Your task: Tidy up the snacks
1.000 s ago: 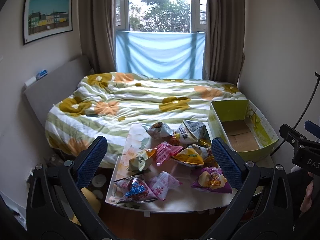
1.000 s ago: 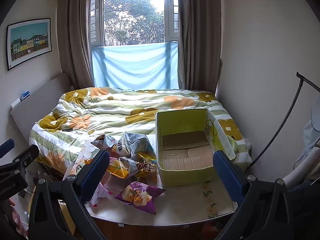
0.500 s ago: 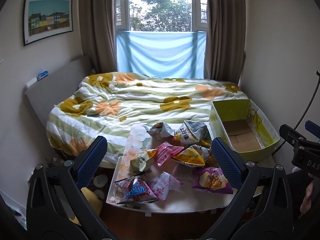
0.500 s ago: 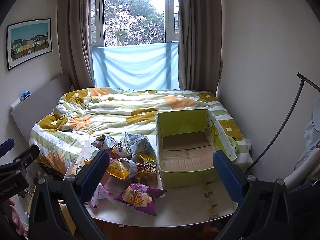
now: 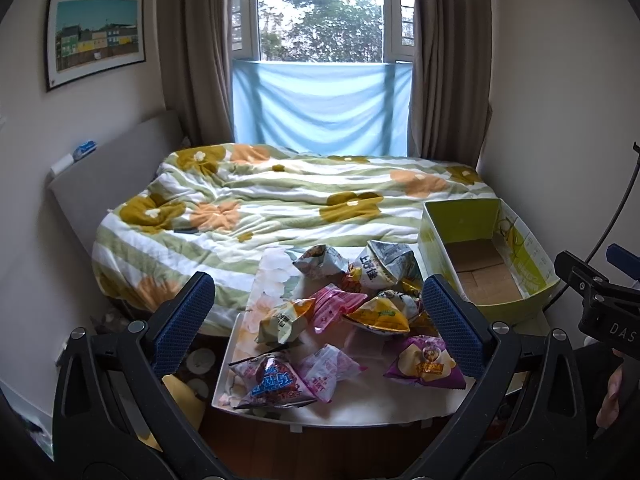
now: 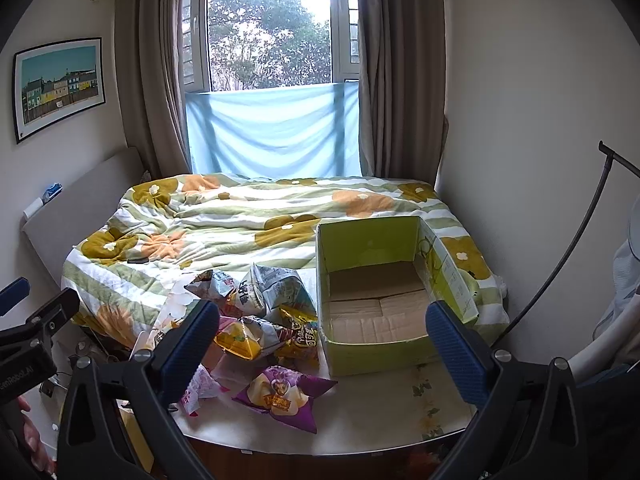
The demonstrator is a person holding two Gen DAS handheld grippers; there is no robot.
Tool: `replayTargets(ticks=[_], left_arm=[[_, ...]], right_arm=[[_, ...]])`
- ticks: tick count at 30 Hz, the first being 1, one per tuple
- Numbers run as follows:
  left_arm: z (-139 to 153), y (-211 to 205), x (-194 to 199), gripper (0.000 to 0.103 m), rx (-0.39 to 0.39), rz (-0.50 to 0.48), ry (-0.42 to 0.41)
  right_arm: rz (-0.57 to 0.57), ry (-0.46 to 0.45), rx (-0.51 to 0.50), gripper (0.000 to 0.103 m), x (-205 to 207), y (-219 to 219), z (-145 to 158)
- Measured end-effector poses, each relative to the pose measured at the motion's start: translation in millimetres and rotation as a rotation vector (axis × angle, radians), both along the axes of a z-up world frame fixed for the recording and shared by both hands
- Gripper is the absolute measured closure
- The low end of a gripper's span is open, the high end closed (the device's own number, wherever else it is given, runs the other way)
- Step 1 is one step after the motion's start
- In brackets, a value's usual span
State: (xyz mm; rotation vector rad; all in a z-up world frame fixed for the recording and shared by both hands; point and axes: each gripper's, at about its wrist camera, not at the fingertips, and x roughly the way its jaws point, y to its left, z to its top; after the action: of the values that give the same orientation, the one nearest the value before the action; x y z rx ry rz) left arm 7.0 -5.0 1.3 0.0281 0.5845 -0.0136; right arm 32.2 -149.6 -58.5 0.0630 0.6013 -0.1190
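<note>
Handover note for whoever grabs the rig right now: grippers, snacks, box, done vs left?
Left gripper: open, holding nothing, raised above the snack pile.
Right gripper: open, holding nothing, raised near the box.
Green cardboard box: open top, standing on the right part of the white table; nothing inside, bare cardboard floor showing.
Snacks: all loose on the table left of the box, including the purple chip bag nearest the front, the blue-and-red bag at front left, the pink packet mid-pile and the grey-white bag at the back.
Done: nothing boxed.
Left: every bag.
</note>
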Motion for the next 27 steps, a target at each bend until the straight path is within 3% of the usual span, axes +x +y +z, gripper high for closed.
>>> replayTargets(ticks=[27], left_arm=[[-2.9, 1.7, -0.1, 0.001, -0.007, 0.001, 0.011]], right_arm=[[0.002, 0.005, 0.009, 0.0, 3.0, 3.4, -0.1]])
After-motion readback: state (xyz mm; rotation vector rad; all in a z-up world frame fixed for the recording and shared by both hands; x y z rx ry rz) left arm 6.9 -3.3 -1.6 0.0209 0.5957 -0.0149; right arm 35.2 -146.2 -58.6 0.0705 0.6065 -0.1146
